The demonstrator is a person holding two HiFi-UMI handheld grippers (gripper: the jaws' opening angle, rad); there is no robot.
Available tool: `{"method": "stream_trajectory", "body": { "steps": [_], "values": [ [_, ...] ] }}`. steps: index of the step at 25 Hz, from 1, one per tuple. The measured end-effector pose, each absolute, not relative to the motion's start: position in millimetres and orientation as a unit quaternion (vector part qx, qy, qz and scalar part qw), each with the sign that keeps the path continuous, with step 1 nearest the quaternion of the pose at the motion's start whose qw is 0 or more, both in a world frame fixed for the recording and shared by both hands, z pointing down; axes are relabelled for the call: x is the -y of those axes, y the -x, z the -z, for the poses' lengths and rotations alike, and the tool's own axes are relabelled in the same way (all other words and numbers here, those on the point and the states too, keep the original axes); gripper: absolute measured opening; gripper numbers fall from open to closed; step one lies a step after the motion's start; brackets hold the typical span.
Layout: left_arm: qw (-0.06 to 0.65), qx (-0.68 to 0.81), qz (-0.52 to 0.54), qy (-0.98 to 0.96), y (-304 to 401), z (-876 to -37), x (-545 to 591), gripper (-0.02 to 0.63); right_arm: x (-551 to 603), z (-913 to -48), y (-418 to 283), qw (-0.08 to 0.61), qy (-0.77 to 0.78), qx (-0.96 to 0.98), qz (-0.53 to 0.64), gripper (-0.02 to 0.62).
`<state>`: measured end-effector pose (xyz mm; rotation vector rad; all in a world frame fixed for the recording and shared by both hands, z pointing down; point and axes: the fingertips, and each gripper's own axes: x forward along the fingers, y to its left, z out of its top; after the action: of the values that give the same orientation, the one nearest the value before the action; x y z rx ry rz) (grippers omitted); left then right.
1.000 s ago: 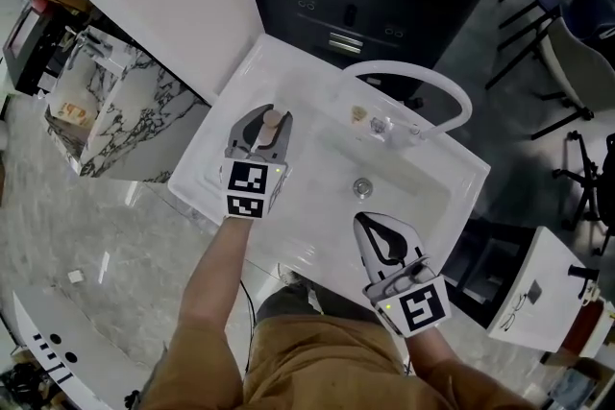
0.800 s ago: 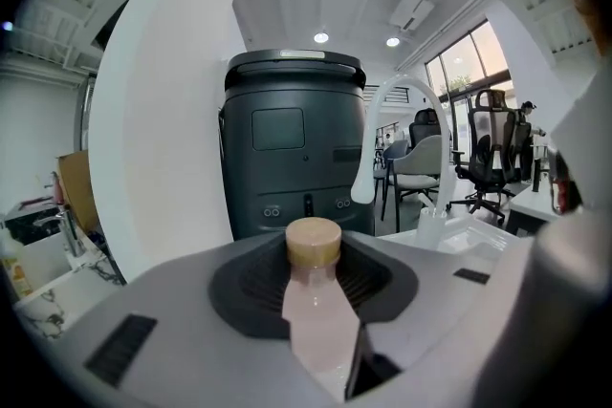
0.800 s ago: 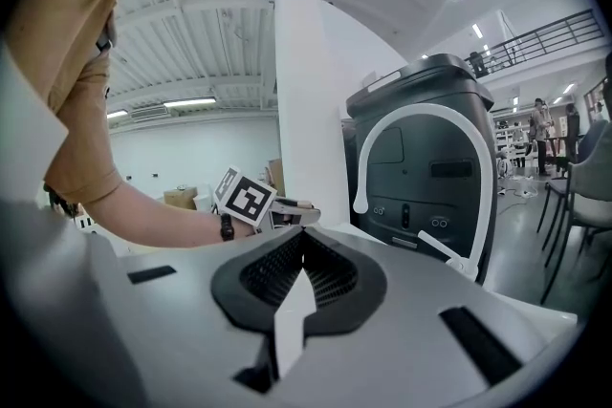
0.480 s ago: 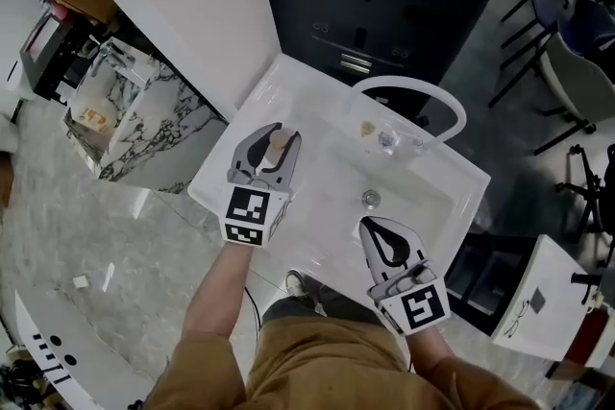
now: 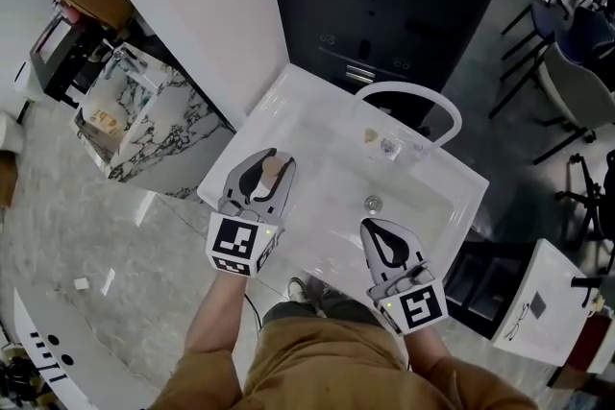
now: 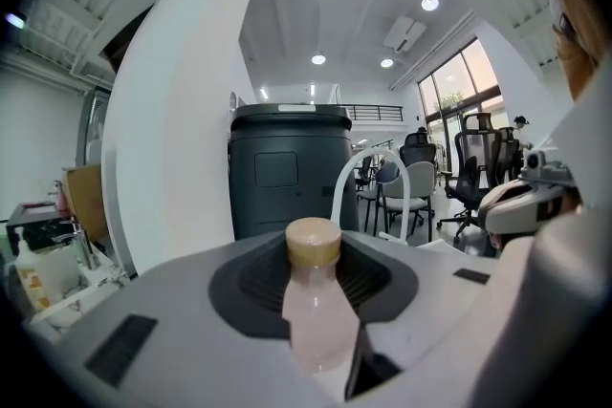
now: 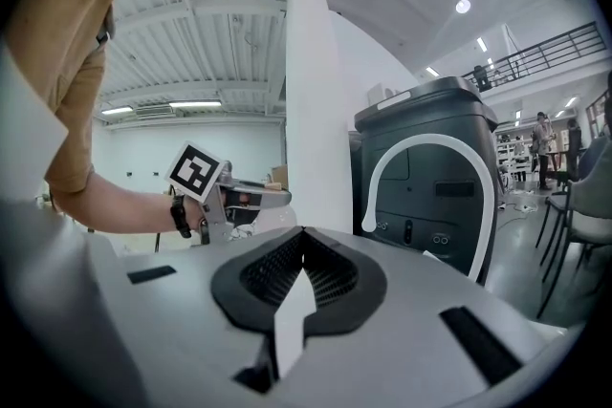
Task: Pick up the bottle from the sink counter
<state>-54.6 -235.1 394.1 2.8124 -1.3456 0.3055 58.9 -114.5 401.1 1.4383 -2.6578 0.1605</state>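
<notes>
**Head view.** Left gripper (image 5: 269,164): jaws clamped on the bottle (image 5: 274,171), tan cap up, over the near left corner of the white sink counter (image 5: 281,101). Its cube carries black-and-white square markers (image 5: 235,246). Right gripper (image 5: 373,228): jaws together, nothing between them, over the counter's near edge; marker cube (image 5: 413,307) likewise patterned. White arched faucet (image 5: 423,97) at the far rim.

**Left gripper view.** Bottle upright between the ribbed pads (image 6: 363,277): pale pink body, tan cap (image 6: 313,242). No print on it is legible.

**Right gripper view.** Jaws meet at the tips and hold nothing. The left gripper's marker cube shows beyond.
</notes>
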Motion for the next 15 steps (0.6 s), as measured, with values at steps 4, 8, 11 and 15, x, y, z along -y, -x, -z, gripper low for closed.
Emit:
{"method": "stream_trajectory", "body": {
  "steps": [4,8,11,15],
  "values": [
    [0.002,0.434,-0.088,-0.896,68.5,-376.0,215.8,0.129,108.7,-398.2,-60.3,0.060,-0.476,0.876,-0.052,0.004],
    [-0.008,0.437,-0.083,-0.896,78.9,-355.7,198.4,0.129,105.5,-391.1,-58.6,0.058,-0.475,0.877,-0.046,0.005],
    [-0.011,0.443,-0.082,-0.893,87.2,-342.6,187.7,0.129,104.6,-384.7,-54.6,0.055,-0.473,0.879,-0.038,0.005],
    [-0.011,0.446,-0.069,-0.892,98.0,-330.1,172.6,0.129,104.3,-376.6,-50.6,0.053,-0.469,0.881,-0.031,0.005]
  ]
}}
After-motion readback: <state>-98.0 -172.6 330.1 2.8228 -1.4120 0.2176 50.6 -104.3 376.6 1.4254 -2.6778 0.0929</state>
